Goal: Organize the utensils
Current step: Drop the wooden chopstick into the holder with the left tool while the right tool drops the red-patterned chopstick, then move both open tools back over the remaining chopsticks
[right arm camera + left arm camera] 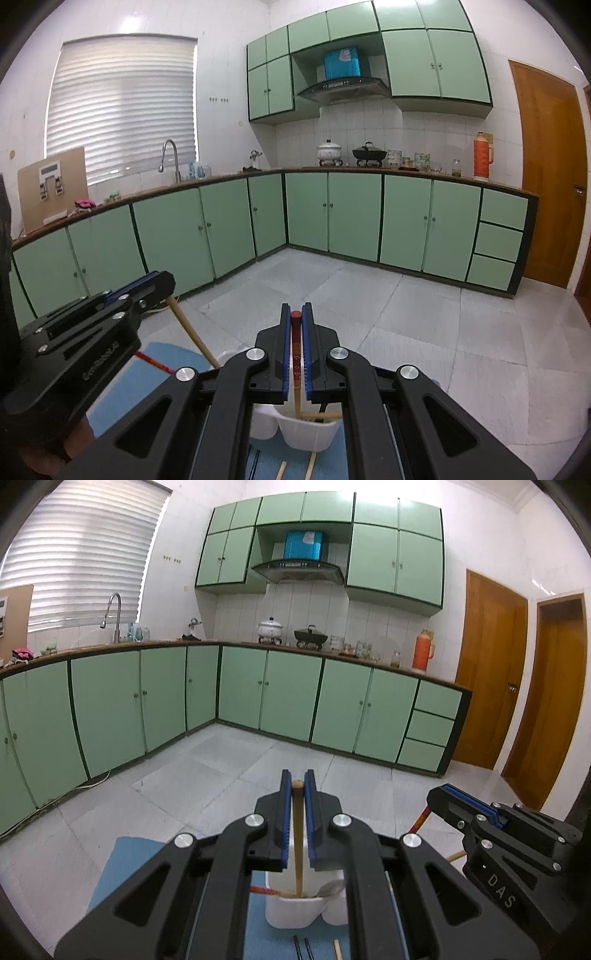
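Left wrist view, left to right: a blue mat is seen on the desk at lower left. The left gripper is centred, its blue-padded fingers clamped together on a plain wooden chopstick. The chopstick's top end is seen between the fingertips, and its lower end is dipped into a white utensil holder standing on the mat. A red-ended chopstick is laid across the holder's rim on the left side. Two dark chopsticks and one pale wooden stick are seen lying on the mat just in front of the holder. Further right, the right gripper is seen from the side, with a red patterned chopstick sticking out below it.

Right wrist view, left to right: the left gripper is seen at the left edge, with the wooden chopstick angled down from it toward the holder. The blue mat lies beneath. The right gripper is centred, its fingers clamped on the red patterned chopstick, red tip up and lower wooden part reaching into a compartment of the white utensil holder. Whether either chopstick touches the holder's bottom cannot be told. Two pale sticks are seen on the mat below.
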Demonstrator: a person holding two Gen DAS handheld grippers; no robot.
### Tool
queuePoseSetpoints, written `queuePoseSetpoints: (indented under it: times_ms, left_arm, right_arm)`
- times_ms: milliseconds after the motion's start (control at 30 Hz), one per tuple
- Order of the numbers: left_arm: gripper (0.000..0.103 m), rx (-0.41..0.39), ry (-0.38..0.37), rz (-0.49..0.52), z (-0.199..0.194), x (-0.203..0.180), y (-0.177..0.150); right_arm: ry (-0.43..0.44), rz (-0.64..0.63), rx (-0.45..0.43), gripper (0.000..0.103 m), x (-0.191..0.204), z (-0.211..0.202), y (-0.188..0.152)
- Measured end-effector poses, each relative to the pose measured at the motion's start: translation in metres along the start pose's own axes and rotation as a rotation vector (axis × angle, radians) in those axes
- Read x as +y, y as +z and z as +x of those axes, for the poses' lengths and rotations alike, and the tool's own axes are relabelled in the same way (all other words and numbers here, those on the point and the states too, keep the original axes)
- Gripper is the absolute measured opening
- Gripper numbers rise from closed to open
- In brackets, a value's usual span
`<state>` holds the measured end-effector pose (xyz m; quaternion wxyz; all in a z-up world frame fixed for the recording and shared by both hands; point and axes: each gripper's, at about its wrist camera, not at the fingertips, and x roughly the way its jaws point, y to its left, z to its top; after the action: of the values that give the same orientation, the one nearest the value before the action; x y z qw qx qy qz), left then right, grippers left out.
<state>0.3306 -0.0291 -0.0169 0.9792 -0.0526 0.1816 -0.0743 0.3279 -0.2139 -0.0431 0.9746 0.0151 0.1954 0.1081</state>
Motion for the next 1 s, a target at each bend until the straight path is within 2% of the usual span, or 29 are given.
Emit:
queuePoseSetpoints:
  times_ms: [300, 367, 467, 633, 700, 767, 933, 1000]
  left_arm:
    - [0.007, 0.044, 0.000, 0.006, -0.002, 0.005, -0.014]
    - [0.017, 0.045, -0.005, 0.002, -0.005, 0.007, -0.014]
    - [0.034, 0.031, -0.005, -0.001, -0.013, 0.009, -0.010]
    - [0.046, 0.002, -0.009, -0.006, -0.028, 0.009, -0.005]
    - [0.051, -0.018, -0.014, -0.009, -0.039, 0.010, -0.002]
    - [0.060, -0.041, -0.016, -0.008, -0.050, 0.011, -0.001]
    - [0.076, -0.088, -0.013, 0.012, -0.076, 0.006, -0.002]
    - [0.081, -0.097, -0.016, 0.013, -0.086, 0.004, -0.005]
  right_arm:
    - [0.016, 0.021, 0.016, 0.006, -0.002, -0.005, -0.006]
    - [0.025, 0.030, 0.011, 0.008, -0.004, -0.009, -0.006]
    - [0.022, 0.046, 0.004, 0.018, -0.009, -0.014, -0.005]
    - [0.011, 0.084, -0.029, 0.045, -0.021, -0.029, 0.000]
    - [-0.002, 0.094, -0.049, 0.051, -0.025, -0.038, 0.002]
    - [-0.012, 0.101, -0.074, 0.058, -0.028, -0.050, 0.003]
    - [-0.041, 0.108, -0.127, 0.079, -0.032, -0.077, 0.000]
    - [-0.055, 0.107, -0.145, 0.083, -0.032, -0.089, -0.004]
